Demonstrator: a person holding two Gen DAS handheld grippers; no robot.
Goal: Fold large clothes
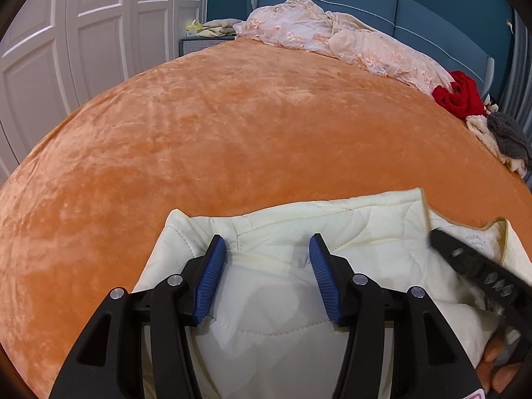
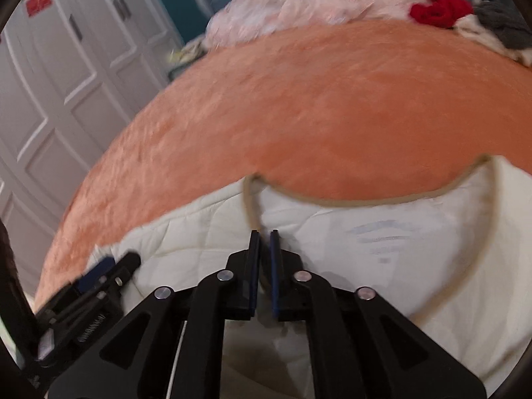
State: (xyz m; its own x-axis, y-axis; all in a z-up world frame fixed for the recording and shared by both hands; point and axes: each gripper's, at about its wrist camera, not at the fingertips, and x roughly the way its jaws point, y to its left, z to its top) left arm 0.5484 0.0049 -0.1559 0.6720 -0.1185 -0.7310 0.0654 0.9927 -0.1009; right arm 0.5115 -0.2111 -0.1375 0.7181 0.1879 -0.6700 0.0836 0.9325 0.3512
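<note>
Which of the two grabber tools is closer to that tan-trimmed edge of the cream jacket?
Right. The right gripper is nearly shut, apparently pinching the cream jacket right at its tan-trimmed edge. The left gripper hangs open over the jacket's plain quilted part, off to the side.

**Black linkages, blue ribbed pads**

The left gripper (image 1: 267, 276) is built from black angular links with triangular cut-outs, joined by round silver pins. Its fingers (image 1: 212, 279) are faced with ribbed blue pads. The right gripper (image 2: 264, 266) is made alike. Bare fingertips (image 1: 498, 352) are seen at one edge.
</note>
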